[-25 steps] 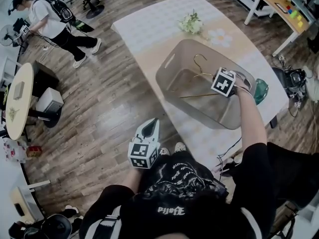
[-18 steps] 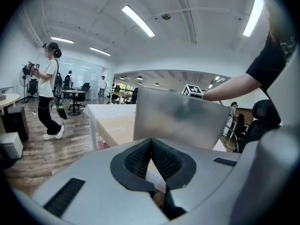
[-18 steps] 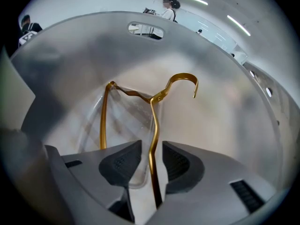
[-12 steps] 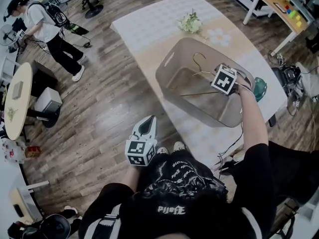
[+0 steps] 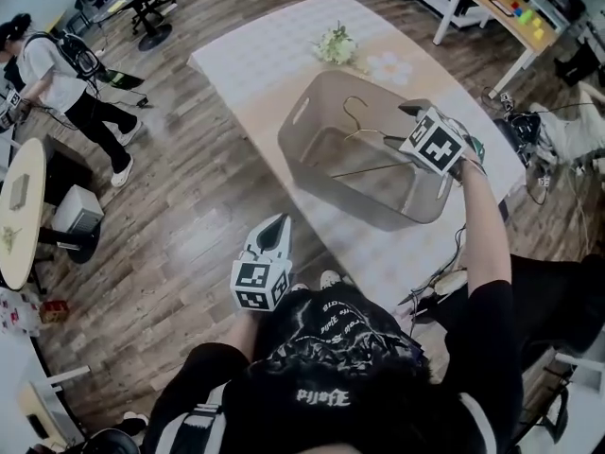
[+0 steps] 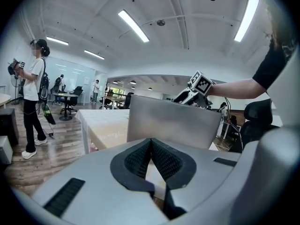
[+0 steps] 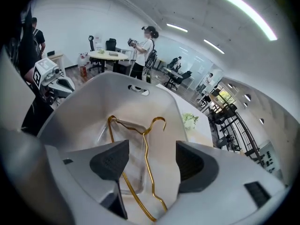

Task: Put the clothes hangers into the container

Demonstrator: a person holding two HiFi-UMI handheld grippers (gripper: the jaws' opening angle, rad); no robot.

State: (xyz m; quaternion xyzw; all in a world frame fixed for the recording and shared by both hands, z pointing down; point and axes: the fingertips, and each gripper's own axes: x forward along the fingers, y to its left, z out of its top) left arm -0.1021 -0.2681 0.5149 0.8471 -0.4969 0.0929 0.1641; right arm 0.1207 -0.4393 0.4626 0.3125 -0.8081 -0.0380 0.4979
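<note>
Right hand-held gripper point(image 7: 146, 159) sits over the container point(image 5: 307, 126), jaws opening. 1 gold hanger point(image 7: 143, 135) lies loose inside, seen between the pads, not pinched. Left hand-held gripper point(image 6: 151, 146) is pressed together, empty, off the bench point(image 5: 255, 60). Risk: on lift-out a pad could hook the wire and drag it back over the rim.

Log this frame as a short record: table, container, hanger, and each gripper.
table: light cloth, carries the container and a small bunch of flowers
container: open grey tub, standing on the table
hanger: gold wire, lying inside the container
right gripper: above the container, jaws opening; the hanger shows in the gap, the pads do not touch it
left gripper: jaws together, nothing held, off the table's near side over the floor
</note>
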